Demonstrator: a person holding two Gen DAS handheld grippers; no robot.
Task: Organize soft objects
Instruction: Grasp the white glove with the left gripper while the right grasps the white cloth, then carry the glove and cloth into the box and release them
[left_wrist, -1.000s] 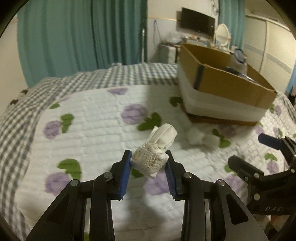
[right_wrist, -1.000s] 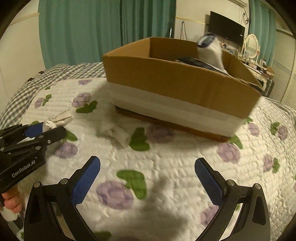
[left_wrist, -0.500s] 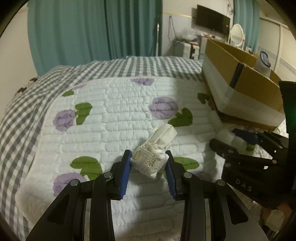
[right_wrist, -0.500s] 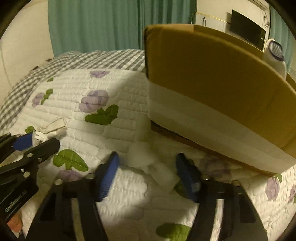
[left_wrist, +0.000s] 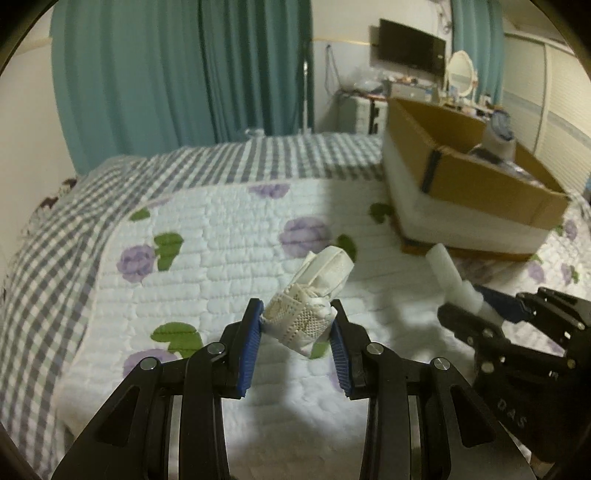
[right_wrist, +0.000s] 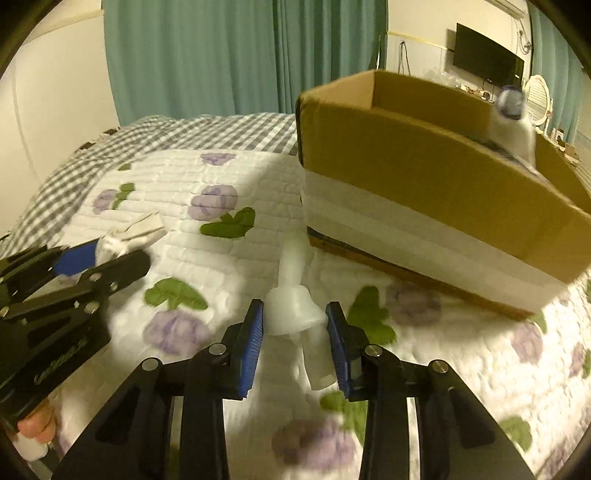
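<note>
A: Bed with floral quilt (left_wrist: 221, 236), teal curtains behind. Cardboard box (right_wrist: 424, 184) sits ahead and right of both sets of fingers.

B: Grips?

A: Left gripper (left_wrist: 295, 332) clamped on balled white sock (left_wrist: 314, 299). Right gripper (right_wrist: 293, 325) clamped on white foam piece (right_wrist: 291, 306), long axis pointing forward. Right is nearer the box.

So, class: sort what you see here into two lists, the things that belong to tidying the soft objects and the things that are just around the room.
Part of the job:
- left gripper, shut on the mesh sock
- right gripper, shut on the plain white sock
- cardboard box

Just around:
- floral quilt
- teal curtains
- wall TV
- oval mirror
</note>
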